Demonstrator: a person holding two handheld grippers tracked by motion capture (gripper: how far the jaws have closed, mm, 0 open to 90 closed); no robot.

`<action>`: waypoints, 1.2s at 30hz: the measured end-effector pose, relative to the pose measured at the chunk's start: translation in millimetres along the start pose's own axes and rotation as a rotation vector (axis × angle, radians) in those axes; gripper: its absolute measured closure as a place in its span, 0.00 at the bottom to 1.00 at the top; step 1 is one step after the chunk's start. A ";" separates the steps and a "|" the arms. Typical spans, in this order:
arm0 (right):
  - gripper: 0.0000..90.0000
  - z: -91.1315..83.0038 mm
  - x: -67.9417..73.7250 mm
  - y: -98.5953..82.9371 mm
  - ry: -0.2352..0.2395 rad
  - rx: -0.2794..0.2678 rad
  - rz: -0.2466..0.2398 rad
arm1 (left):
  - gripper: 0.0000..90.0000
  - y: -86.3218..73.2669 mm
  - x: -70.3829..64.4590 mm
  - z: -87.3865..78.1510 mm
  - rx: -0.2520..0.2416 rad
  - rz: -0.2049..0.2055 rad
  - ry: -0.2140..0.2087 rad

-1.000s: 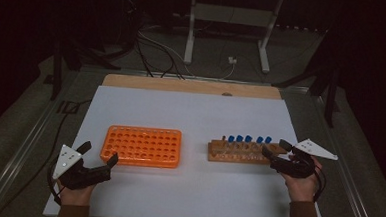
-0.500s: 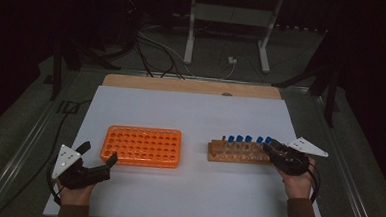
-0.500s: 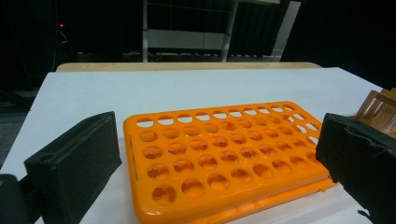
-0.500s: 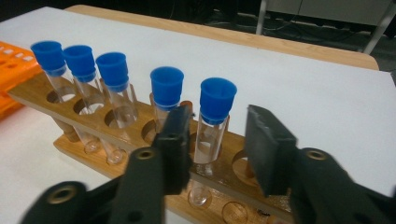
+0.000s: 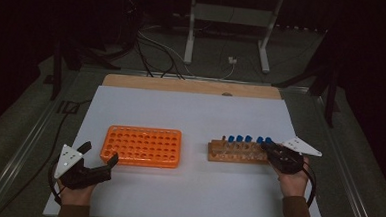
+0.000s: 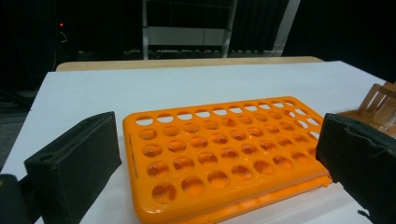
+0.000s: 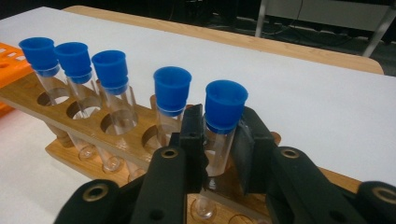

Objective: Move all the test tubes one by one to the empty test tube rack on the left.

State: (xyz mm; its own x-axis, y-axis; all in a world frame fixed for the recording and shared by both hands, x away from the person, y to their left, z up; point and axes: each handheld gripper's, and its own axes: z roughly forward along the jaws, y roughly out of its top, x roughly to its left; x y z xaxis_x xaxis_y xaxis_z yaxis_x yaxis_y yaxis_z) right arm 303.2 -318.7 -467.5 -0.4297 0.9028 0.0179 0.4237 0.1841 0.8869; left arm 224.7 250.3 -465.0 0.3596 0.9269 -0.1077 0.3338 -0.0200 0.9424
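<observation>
Gripping the end tube (image 7: 219, 135) just below its blue cap, the right gripper (image 7: 219, 144) jaws pinch it; left gripper (image 6: 210, 163) jaws gape around the orange rack (image 6: 219, 154).

- plastic rack (image 5: 142, 146) on the sheet (image 5: 190, 113), left half
- wooden rack (image 5: 239, 152) to its right, well apart
- five capped tubes (image 5: 239, 139) upright in wooden rack
- left gripper (image 5: 98, 158) near plastic rack's near-left corner
- right gripper (image 5: 266, 146) at wooden rack's right end, jaws around the end tube (image 7: 223, 122)
</observation>
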 end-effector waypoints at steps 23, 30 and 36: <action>0.86 -17.0 1.0 17.3 -0.011 -0.049 -0.001 | 0.01 -0.3 -4.1 4.8 0.049 0.024 -0.007; 0.86 -24.3 1.2 26.2 -0.003 -0.077 0.005 | 0.01 -0.7 -5.7 6.3 0.058 0.032 -0.008; 0.86 -31.5 3.3 34.3 0.003 -0.099 -0.010 | 0.01 -1.2 -7.2 9.1 0.072 0.037 -0.023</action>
State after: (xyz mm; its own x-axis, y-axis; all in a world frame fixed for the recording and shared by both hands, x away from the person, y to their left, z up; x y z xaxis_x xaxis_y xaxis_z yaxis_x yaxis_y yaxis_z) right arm 291.2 -321.7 -422.4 -0.4361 0.8998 0.0105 0.3386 0.1533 0.9284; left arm 229.7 240.2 -468.3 0.3928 0.9160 -0.0812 0.3817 -0.0820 0.9206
